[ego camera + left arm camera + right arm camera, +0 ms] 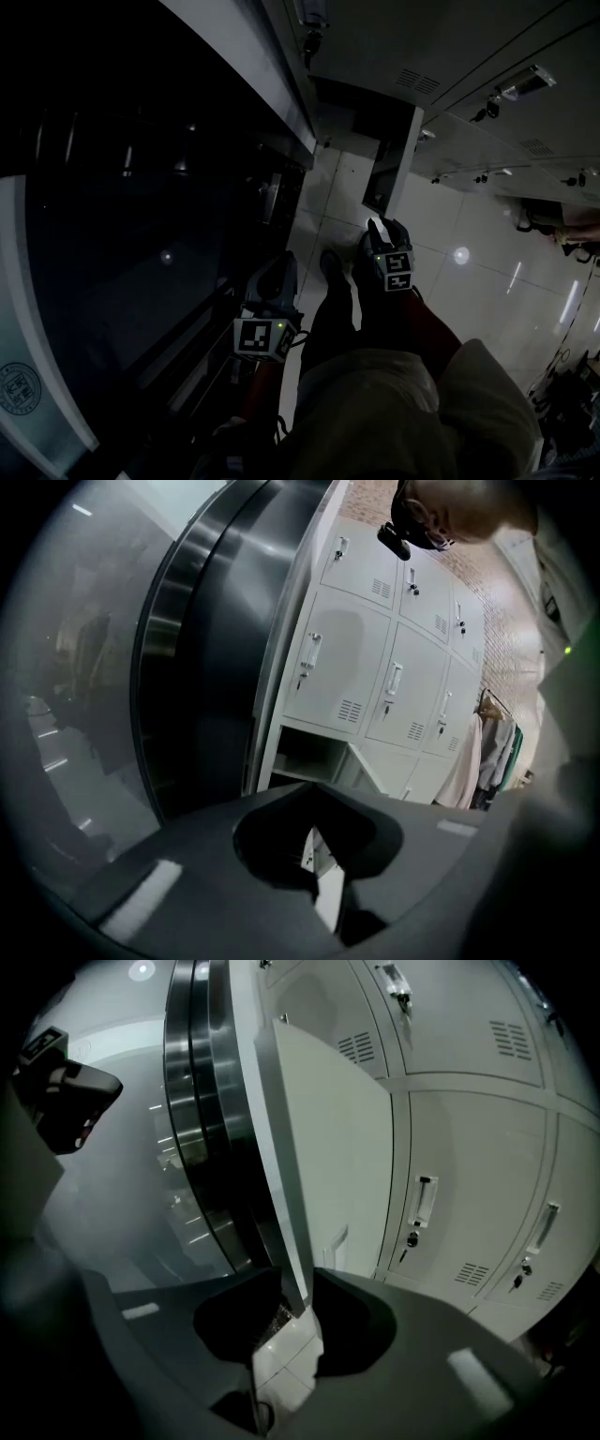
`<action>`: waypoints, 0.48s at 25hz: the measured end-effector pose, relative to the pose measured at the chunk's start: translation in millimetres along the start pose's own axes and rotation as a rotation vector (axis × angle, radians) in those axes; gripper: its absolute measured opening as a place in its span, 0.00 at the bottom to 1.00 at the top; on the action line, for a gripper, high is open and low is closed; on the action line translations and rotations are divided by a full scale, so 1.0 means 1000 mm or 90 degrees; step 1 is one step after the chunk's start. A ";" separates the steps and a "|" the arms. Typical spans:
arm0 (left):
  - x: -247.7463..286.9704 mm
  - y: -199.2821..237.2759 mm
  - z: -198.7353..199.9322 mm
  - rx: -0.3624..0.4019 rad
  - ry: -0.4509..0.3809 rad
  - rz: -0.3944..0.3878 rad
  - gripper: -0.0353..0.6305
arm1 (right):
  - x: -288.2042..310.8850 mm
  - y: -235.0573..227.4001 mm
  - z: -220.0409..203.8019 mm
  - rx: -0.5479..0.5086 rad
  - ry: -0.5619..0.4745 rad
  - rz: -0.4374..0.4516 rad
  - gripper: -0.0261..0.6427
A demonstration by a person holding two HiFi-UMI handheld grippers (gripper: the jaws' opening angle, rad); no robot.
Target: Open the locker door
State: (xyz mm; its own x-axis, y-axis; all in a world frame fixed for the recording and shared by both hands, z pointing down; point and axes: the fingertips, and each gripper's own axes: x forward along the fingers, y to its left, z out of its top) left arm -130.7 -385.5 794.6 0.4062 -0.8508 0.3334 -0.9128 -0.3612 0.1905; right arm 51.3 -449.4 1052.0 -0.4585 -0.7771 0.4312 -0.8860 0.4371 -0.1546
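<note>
The pale grey locker door stands swung out from the bottom row, with its open compartment showing beside it. In the right gripper view the door is seen edge-on, and its thin free edge runs down between the jaws. My right gripper is shut on that edge, near the door's lower corner. My left gripper hangs lower and to the left, away from the lockers. Its jaw tips meet with nothing between them.
A bank of closed lockers with handles and vents stretches to the right of the open door. A curved dark glass and metal wall rises on the left. Glossy floor tiles lie below; the person's legs fill the lower middle. Clothes hang at the far end.
</note>
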 end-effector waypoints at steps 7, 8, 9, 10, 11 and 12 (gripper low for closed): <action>-0.035 -0.027 0.119 0.051 -0.042 -0.013 0.16 | -0.137 0.039 0.179 -0.034 -0.128 -0.032 0.09; -0.041 -0.032 0.139 0.062 -0.054 -0.013 0.16 | -0.156 0.041 0.216 -0.041 -0.153 -0.043 0.07; -0.046 -0.036 0.162 0.074 -0.078 -0.015 0.16 | -0.173 0.043 0.254 -0.045 -0.184 -0.049 0.04; -0.047 -0.040 0.186 0.087 -0.116 -0.018 0.16 | -0.186 0.043 0.294 -0.045 -0.222 -0.050 0.04; -0.046 -0.042 0.211 0.101 -0.156 -0.025 0.16 | -0.198 0.043 0.335 -0.043 -0.265 -0.046 0.04; -0.045 -0.046 0.232 0.114 -0.176 -0.033 0.16 | -0.209 0.043 0.373 -0.041 -0.308 -0.044 0.04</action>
State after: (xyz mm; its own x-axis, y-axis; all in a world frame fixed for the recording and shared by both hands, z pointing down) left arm -116.6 -419.2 557.0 0.4476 -0.8922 0.0593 -0.8942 -0.4469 0.0268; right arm 83.4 -437.6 623.6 -0.3919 -0.9196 -0.0258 -0.9164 0.3927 -0.0777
